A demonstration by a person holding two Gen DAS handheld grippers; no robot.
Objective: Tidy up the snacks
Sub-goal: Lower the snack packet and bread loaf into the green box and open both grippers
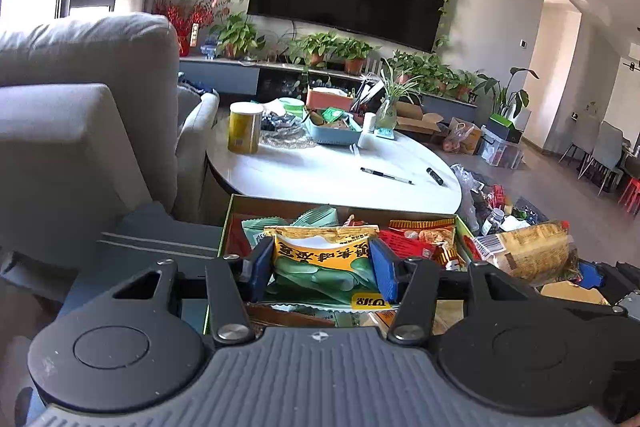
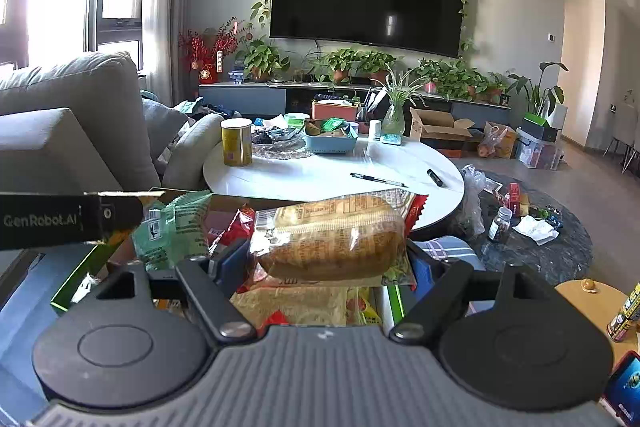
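My left gripper (image 1: pixel 323 267) is shut on a yellow and green snack bag (image 1: pixel 324 263), its blue pads pressing both sides, held over an open cardboard box (image 1: pixel 280 205) full of snack packets. My right gripper (image 2: pixel 326 263) is shut on a clear-wrapped bread loaf (image 2: pixel 328 239), also above the box (image 2: pixel 80 275). In the left wrist view the bread pack (image 1: pixel 528 251) and a blue pad of the right gripper show at the right edge. The left gripper's black body (image 2: pixel 60 221) crosses the right wrist view at the left, beside a green packet (image 2: pixel 176 231).
A white oval coffee table (image 1: pixel 320 171) stands just beyond the box, bearing a yellow can (image 1: pixel 245 127), a blue basket (image 1: pixel 332 133) and a pen (image 1: pixel 386 175). A grey sofa (image 1: pixel 80 107) fills the left. Bags and bottles litter a dark rug (image 2: pixel 532 243) on the right.
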